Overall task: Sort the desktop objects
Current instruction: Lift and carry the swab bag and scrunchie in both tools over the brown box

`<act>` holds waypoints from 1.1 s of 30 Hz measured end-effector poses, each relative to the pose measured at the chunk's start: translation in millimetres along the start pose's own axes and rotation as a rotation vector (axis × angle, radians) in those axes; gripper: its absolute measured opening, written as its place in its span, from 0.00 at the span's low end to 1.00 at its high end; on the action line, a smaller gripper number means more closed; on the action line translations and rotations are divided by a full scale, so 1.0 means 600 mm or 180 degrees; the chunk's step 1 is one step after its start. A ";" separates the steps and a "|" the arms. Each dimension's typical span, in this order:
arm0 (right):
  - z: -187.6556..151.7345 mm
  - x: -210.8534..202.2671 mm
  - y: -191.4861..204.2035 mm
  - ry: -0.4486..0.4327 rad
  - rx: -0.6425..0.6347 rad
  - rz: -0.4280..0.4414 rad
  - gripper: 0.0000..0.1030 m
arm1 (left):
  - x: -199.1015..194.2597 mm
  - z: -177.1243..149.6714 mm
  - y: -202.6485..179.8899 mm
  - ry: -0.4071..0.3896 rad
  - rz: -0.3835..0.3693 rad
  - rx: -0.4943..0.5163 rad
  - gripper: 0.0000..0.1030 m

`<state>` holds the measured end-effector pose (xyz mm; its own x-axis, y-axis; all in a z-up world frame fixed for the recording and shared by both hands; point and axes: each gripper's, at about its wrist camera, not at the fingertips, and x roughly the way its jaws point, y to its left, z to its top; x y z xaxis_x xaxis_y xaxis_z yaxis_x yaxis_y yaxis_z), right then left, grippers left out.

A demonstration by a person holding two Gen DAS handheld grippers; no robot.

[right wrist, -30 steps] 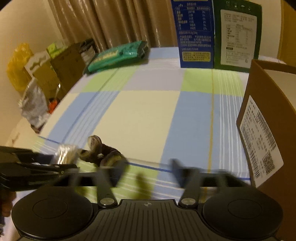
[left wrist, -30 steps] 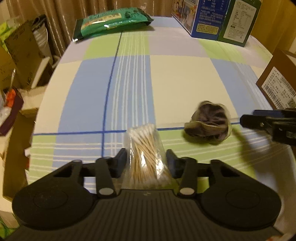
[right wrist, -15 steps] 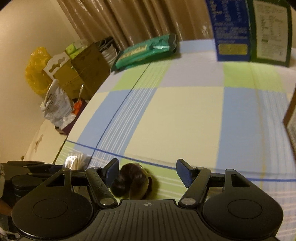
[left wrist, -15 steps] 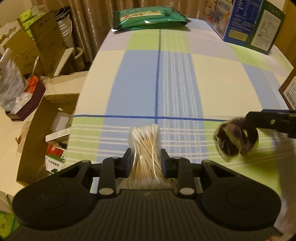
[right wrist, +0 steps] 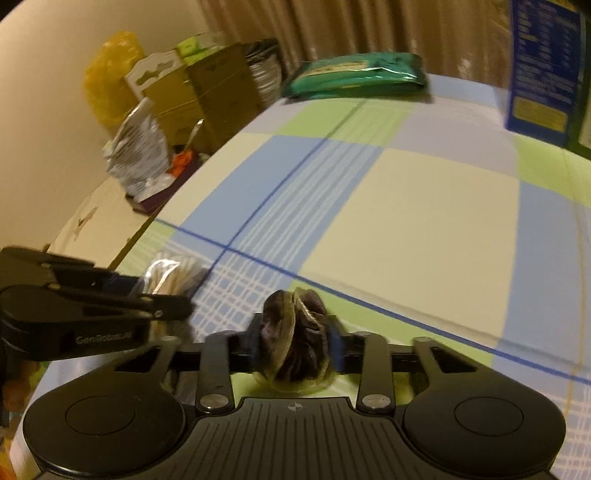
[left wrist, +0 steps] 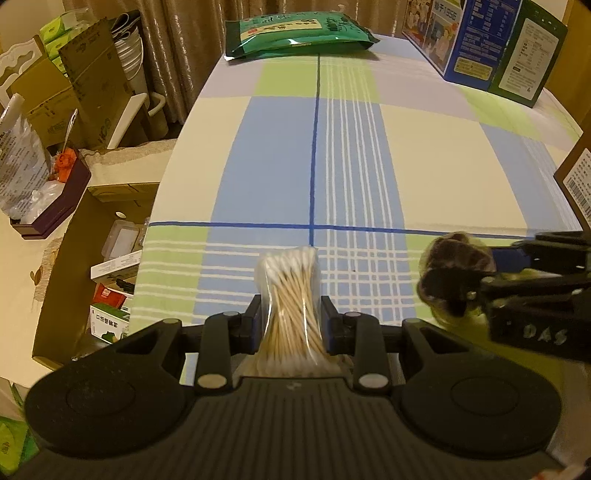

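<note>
- Two grippers work side by side at the near edge of a table (left wrist: 436, 162) covered in a checked cloth of blue, green and cream
- left gripper (left wrist: 290, 325) is pinching a clear bag of cotton swabs (left wrist: 291, 295) at its waist, both pads against the plastic, the white tips fanning out above the fingers
- right gripper (right wrist: 295, 341) has its jaws closing on a dark scrunchie (right wrist: 293, 332) bunched between the pads; in the left wrist view the same scrunchie (left wrist: 454, 273) sits at the tip of the black fingers coming in from the right
- the two loads are near each other but apart, with striped cloth between them
- a green flat packet (left wrist: 299, 31) lies at the far end of the table, close to the curtain (left wrist: 184, 44)
- a blue box (left wrist: 469, 37) and a green box (left wrist: 528, 62) stand upright together at the far right corner
- a brown cardboard box (left wrist: 576, 184) with a barcode label stands at the right edge, just beyond the right gripper
- off the left side of the table are stacked cartons (left wrist: 92, 85), a crinkled silver bag (right wrist: 138, 151) and a yellow bag (right wrist: 107, 77)
- the middle of the cloth ahead of both grippers is bare
</note>
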<state>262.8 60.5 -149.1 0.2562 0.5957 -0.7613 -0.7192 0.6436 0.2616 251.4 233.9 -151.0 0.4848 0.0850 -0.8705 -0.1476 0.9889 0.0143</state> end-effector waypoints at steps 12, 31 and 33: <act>-0.028 -0.040 -0.004 0.0089 0.0046 -0.0050 0.20 | -0.016 -0.022 -0.037 0.0042 -0.0123 0.0104 0.23; -0.131 -0.214 -0.057 0.0162 0.0325 -0.0110 0.18 | -0.104 -0.085 -0.157 0.0054 -0.0605 0.0438 0.21; -0.139 -0.237 -0.061 0.0130 0.0335 -0.0087 0.18 | -0.126 -0.085 -0.175 -0.0028 -0.0658 0.0465 0.21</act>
<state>198.7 -87.8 -99.8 0.2465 0.5586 -0.7920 -0.6401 0.7074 0.2997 186.1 117.7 -111.6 0.4994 -0.1205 -0.8580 0.0814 0.9924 -0.0920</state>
